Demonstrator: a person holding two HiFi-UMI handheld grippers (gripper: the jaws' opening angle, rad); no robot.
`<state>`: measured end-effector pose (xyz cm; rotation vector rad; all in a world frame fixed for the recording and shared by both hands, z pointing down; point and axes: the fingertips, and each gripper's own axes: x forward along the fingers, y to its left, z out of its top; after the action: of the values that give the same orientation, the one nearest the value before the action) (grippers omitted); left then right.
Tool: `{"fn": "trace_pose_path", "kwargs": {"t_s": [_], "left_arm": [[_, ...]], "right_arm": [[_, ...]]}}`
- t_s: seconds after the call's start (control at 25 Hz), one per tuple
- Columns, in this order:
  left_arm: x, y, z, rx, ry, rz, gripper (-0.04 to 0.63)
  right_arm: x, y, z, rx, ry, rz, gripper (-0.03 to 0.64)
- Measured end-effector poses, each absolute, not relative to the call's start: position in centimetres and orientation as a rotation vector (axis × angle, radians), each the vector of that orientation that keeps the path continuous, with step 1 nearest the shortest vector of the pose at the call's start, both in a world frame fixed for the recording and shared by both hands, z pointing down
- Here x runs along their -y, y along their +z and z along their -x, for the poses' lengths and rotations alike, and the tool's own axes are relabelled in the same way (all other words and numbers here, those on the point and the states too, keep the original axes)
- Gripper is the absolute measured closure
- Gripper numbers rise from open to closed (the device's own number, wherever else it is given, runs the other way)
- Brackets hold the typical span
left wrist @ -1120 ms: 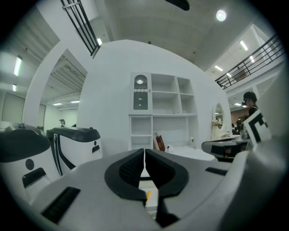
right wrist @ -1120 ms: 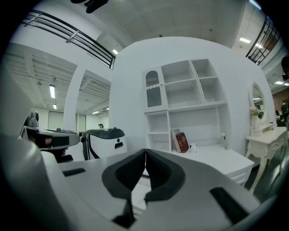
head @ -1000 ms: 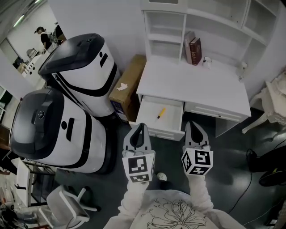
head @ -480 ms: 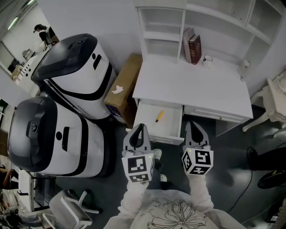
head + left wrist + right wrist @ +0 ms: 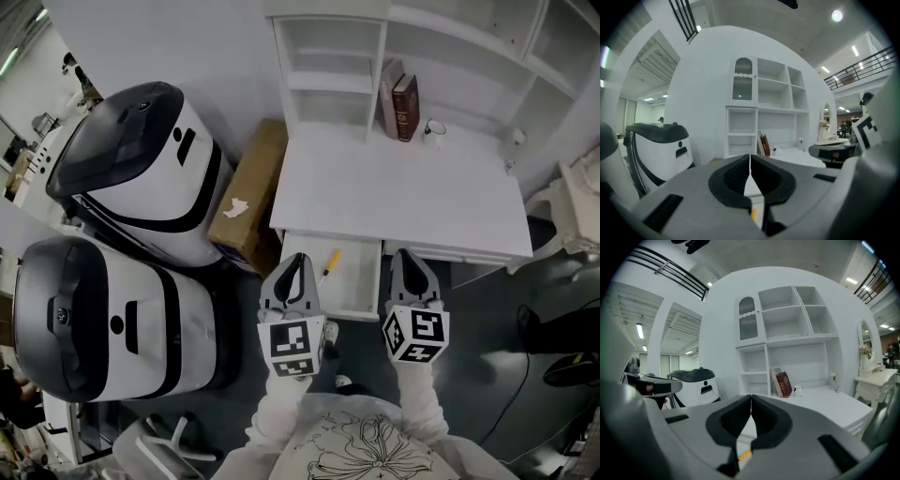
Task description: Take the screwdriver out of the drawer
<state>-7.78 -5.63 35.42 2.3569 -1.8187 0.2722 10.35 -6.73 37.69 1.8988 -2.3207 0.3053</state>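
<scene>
The yellow screwdriver [image 5: 330, 263] lay in the open drawer [image 5: 358, 279]. The left gripper [image 5: 297, 259] and right gripper [image 5: 404, 254] hovered at the drawer's front, jaws together and empty, likely poised to reach in.

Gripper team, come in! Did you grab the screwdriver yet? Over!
Left gripper shut, empty. Right gripper shut, empty. Screwdriver lies in the open drawer, not yet grabbed. Nothing on top of it.

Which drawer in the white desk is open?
The left drawer: it is pulled out, with a yellow screwdriver lying inside. The drawer to its right is pushed shut.
</scene>
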Motion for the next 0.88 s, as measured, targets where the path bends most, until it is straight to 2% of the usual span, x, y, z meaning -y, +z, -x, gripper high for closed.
{"fn": "trace_pose_path", "kwargs": {"t_s": [0.44,0.88], "left_arm": [[14.0,38.5,7.5,1.639,0.315,-2.4,0.584],[17.4,44.2,7.5,1.483,0.469,-2.385,0.583]], "right_arm": [[13.9,39.5,-10.3,2.213,0.372,-1.983,0.614],[17.1,44.2,-10.2,2.106,0.471,-1.992,0.614]]}}
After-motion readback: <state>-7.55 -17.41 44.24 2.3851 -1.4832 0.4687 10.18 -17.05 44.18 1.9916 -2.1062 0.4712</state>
